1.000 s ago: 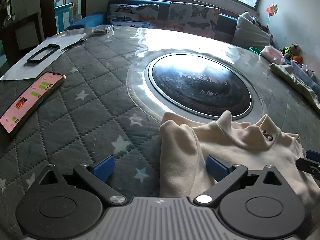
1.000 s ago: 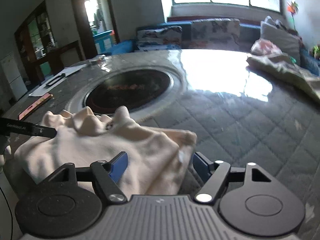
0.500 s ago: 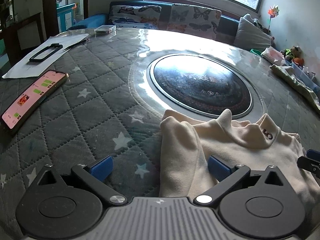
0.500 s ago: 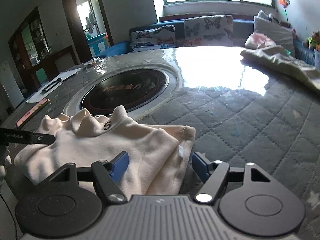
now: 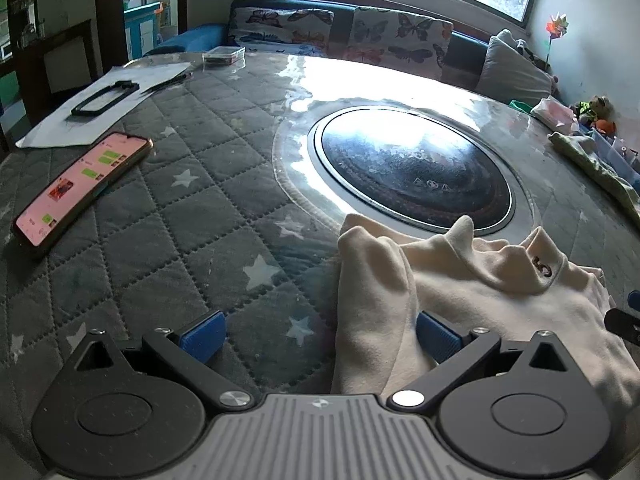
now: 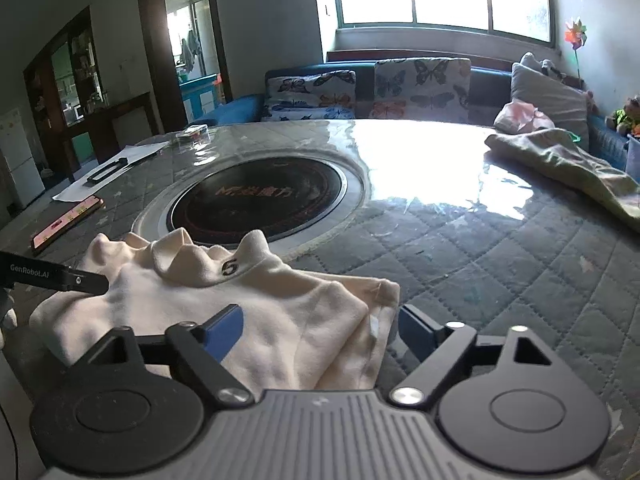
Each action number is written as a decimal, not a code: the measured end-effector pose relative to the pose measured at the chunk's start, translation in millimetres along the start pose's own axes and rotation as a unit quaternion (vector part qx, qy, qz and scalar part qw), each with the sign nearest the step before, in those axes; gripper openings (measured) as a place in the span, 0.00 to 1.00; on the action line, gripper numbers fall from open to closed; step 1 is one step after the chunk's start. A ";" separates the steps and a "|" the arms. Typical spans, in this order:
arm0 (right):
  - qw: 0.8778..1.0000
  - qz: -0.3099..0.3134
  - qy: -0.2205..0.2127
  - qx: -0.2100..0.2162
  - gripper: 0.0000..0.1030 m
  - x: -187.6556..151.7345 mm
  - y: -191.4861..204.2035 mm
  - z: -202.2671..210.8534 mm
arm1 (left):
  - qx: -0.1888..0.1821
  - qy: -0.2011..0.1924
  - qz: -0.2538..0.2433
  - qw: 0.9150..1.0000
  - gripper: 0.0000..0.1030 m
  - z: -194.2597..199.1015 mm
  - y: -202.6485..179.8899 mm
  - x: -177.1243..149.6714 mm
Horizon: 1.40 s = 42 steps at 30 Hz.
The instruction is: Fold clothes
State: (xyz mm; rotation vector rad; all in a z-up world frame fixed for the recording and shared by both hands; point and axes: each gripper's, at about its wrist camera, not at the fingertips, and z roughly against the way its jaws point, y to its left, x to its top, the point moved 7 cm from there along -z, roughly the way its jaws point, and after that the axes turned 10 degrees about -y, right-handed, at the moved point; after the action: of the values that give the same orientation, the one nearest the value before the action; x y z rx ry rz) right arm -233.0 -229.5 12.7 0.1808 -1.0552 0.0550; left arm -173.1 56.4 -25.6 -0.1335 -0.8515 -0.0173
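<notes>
You are holding both jaws spread, the shirt point(image 5: 480, 296) lying crosswise between them, each straddling one folded end.

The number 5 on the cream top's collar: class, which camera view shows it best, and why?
The right wrist view. There the number 5 faces the camera upright, dark on the cream top, near the picture's middle. In the left wrist view the same 5 sits far right, tilted and stretched by the fisheye, though still readable.
</notes>
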 end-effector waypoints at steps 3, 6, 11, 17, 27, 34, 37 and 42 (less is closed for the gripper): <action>1.000 -0.005 0.003 -0.004 0.88 -1.5 -2.2 -2.5 | 0.001 0.001 -0.002 1.000 1.00 0.0 -1.0 0.2; 1.000 -0.016 0.009 -0.012 0.88 -4.6 -8.2 -5.5 | 0.003 0.003 -0.004 1.000 1.00 -1.1 -1.7 0.1; 0.999 -0.033 0.019 -0.011 0.88 -10.1 -13.7 -8.7 | 0.007 0.004 -0.007 1.000 1.00 -1.6 -3.5 -0.4; 0.999 -0.042 0.023 -0.009 0.85 -15.5 -13.9 -12.4 | 0.008 0.006 -0.009 1.000 1.00 -2.7 -4.4 -0.5; 0.999 -0.039 0.023 0.004 0.69 -14.7 -8.5 -12.0 | 0.000 0.005 -0.015 1.000 1.00 -6.2 -5.0 1.2; 0.999 -0.042 0.020 0.010 0.55 -14.4 -7.0 -10.9 | -0.009 0.015 -0.015 1.000 0.98 -3.7 -11.3 0.6; 0.998 -0.049 0.020 0.016 0.47 -14.0 -7.7 -10.5 | -0.013 0.014 -0.014 1.000 0.89 -2.4 -14.5 2.5; 0.998 -0.059 0.019 0.025 0.41 -14.3 -8.9 -9.4 | -0.037 0.011 -0.012 0.999 0.66 0.1 -25.1 5.4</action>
State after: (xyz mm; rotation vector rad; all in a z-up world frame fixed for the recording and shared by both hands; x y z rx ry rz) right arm -230.8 -236.0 -5.4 0.2864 -1.0033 -0.0215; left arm -171.4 31.7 -18.7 -0.1917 -0.8312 -0.0721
